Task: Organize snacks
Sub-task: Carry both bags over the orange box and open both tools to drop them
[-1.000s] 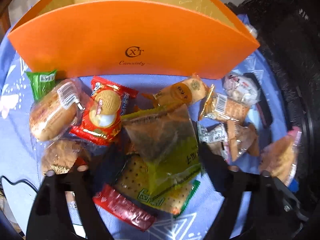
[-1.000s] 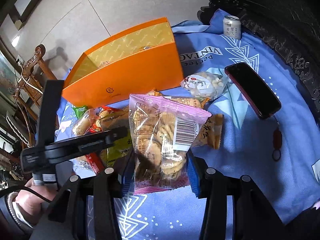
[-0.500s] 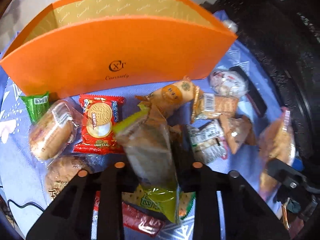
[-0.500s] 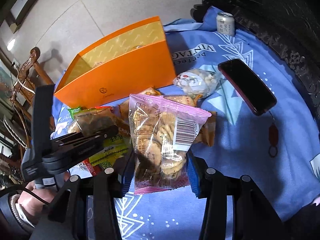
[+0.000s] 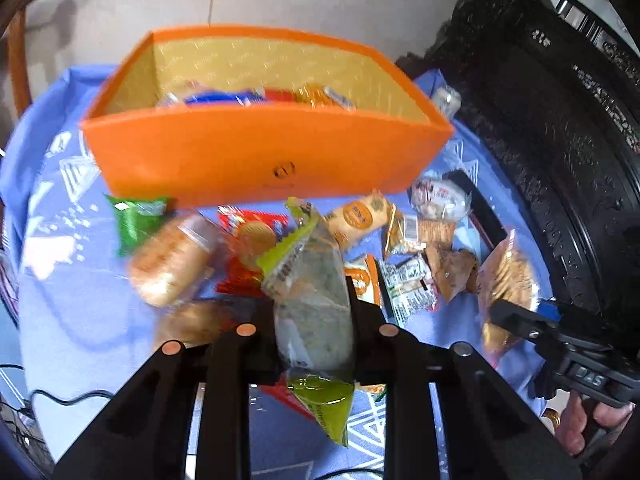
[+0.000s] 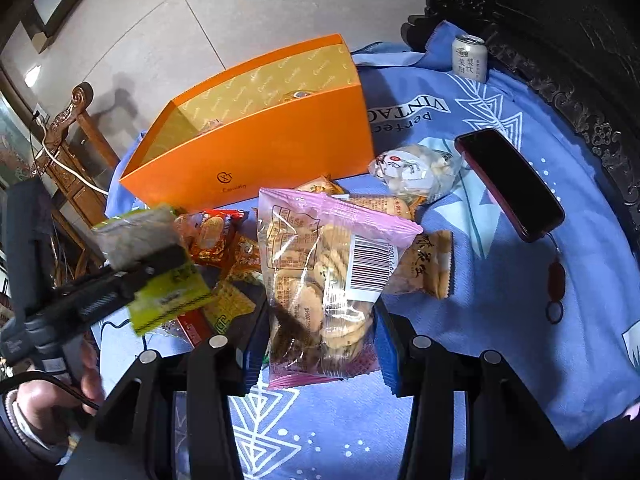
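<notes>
Orange cardboard box (image 5: 260, 156) with a gold inner lining stands open on the bench, which is covered by a blue patterned cloth (image 6: 500, 280); several wrapped snacks already lie inside it. The left gripper (image 5: 314, 320) has just closed its jaws and now pinches a green-and-clear snack packet (image 5: 312, 300), which is lifted above the pile of loose snacks in front of the box. In the right wrist view this packet (image 6: 136, 236) hangs in the air, left of the pile. The right gripper (image 6: 320, 340) has its jaws pressed on a pink-edged clear bag of round biscuits (image 6: 320, 272), near the front of the box. Between the grippers and the box lie a green packet (image 5: 136, 220), a wrapped bread roll (image 5: 168, 260) and a red biscuit packet (image 5: 248, 240). A dark phone (image 6: 508, 184) and a drink can (image 6: 470, 58) lie to the right, apart from the snacks.
</notes>
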`<action>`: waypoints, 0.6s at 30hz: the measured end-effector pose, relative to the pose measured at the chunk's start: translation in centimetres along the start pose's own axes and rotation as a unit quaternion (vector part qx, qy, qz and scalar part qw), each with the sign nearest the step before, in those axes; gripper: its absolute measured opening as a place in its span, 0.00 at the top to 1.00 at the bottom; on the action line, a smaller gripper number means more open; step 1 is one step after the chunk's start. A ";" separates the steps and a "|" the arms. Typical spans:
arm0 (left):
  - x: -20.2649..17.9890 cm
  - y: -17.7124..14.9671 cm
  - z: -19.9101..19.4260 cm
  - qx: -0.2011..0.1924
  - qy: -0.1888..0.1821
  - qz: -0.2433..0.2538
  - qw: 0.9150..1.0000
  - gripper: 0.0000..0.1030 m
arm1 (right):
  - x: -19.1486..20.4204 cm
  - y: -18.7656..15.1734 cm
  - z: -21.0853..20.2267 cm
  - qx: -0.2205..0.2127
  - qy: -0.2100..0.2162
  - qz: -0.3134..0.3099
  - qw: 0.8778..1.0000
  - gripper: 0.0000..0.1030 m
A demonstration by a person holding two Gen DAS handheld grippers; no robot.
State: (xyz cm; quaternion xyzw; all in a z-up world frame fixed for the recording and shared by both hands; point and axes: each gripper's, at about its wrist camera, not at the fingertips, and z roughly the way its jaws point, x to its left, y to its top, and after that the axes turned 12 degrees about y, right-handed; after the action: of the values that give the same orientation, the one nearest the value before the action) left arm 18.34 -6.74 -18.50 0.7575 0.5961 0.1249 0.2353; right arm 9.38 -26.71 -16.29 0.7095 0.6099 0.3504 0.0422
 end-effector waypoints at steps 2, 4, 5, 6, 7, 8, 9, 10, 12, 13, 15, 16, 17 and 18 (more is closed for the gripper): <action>0.7 0.6 -1.8 -0.017 0.010 0.000 1.000 0.78 | 0.8 0.6 -0.2 -0.003 0.007 -0.011 1.000 0.54; 1.4 1.6 -3.6 -0.036 0.019 -0.004 0.999 0.78 | 1.9 1.6 -0.5 -0.008 0.014 -0.025 1.000 0.54; 1.7 2.3 -4.2 -0.043 0.021 -0.005 0.999 0.78 | 2.6 2.4 -0.8 -0.014 0.020 -0.035 0.999 0.54; 2.0 3.0 -5.1 -0.054 0.025 -0.006 0.998 0.78 | 3.3 3.3 -1.0 -0.020 0.026 -0.044 0.998 0.54; 2.4 4.2 -6.3 -0.070 0.031 -0.006 0.997 0.78 | 4.3 4.7 -1.4 -0.031 0.033 -0.057 0.997 0.54; 2.6 5.0 -6.9 -0.078 0.032 -0.009 0.996 0.78 | 5.0 5.7 -1.6 -0.039 0.038 -0.066 0.996 0.54; 2.9 6.0 -7.5 -0.087 0.033 -0.012 0.996 0.78 | 5.6 6.7 -1.9 -0.048 0.042 -0.074 0.995 0.54; 3.3 7.5 -8.3 -0.100 0.034 -0.018 0.994 0.78 | 6.3 7.9 -2.1 -0.057 0.046 -0.082 0.994 0.54; 3.7 9.9 -9.1 -0.119 0.037 -0.024 0.992 0.78 | 7.7 10.6 -2.4 -0.077 0.055 -0.098 0.991 0.54; 4.0 10.8 -9.3 -0.124 0.038 -0.026 0.991 0.78 | 8.3 11.7 -2.5 -0.083 0.057 -0.106 0.989 0.54; 4.1 13.1 -9.6 -0.133 0.039 -0.030 0.990 0.78 | 9.4 14.2 -2.5 -0.097 0.055 -0.124 0.986 0.54; 4.3 14.3 -9.8 -0.139 0.042 -0.030 0.989 0.78 | 9.9 15.6 -2.4 -0.103 0.055 -0.131 0.984 0.54; 4.4 15.5 -9.8 -0.144 0.045 -0.030 0.988 0.78 | 10.2 16.5 -2.3 -0.106 0.055 -0.135 0.984 0.54; 4.5 16.6 -9.8 -0.149 0.047 -0.029 0.987 0.78 | 10.4 17.3 -2.1 -0.109 0.052 -0.139 0.983 0.54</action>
State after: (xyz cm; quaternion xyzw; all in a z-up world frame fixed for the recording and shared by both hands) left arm 28.85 -3.38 -2.11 0.6900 0.6027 0.2409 0.3203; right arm 22.83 -22.54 -1.63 0.5895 0.6623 0.4422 0.1355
